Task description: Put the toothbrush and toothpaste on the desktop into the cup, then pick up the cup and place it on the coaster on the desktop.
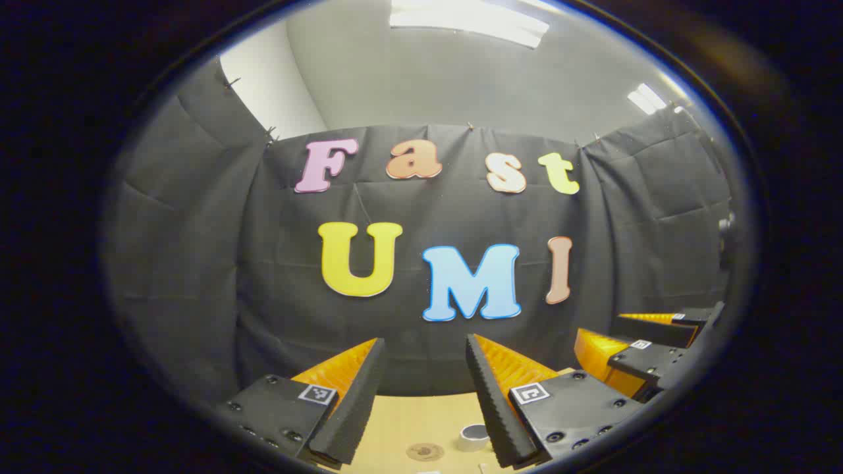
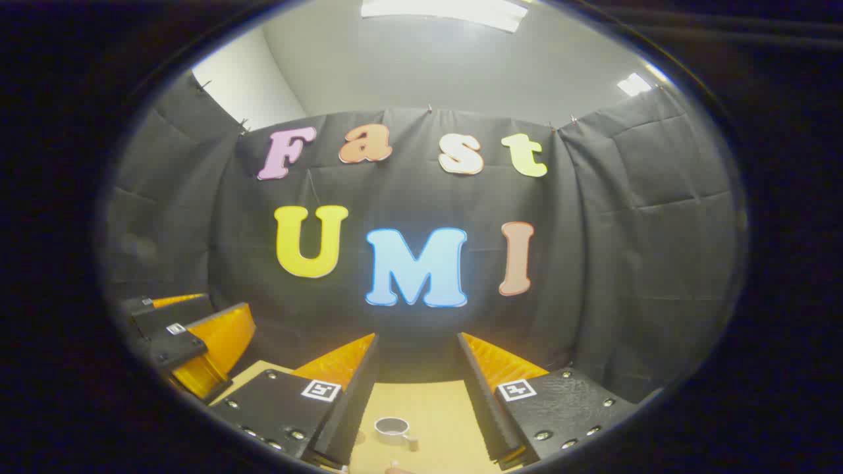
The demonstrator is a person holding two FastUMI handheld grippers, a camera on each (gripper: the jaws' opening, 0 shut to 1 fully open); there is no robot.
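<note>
In the left gripper view, my left gripper (image 1: pixel 425 342) is open and held above the wooden desktop (image 1: pixel 408 421), pointing at the booth wall with nothing between its fingers. Below the gap lie a round brown coaster (image 1: pixel 425 451) and, just right of it, a pale cup (image 1: pixel 473 434). In the right gripper view, my right gripper (image 2: pixel 416 337) is also open and empty. The cup (image 2: pixel 392 428), with a small handle, stands on the desktop (image 2: pixel 435 415) under that gap. A small object at the bottom edge is too cut off to identify.
The two grippers hover side by side: the right gripper (image 1: pixel 649 342) appears at the right of the left gripper view, the left gripper (image 2: pixel 191 336) at the left of the right gripper view. The black cloth wall rises just behind the desktop's far edge.
</note>
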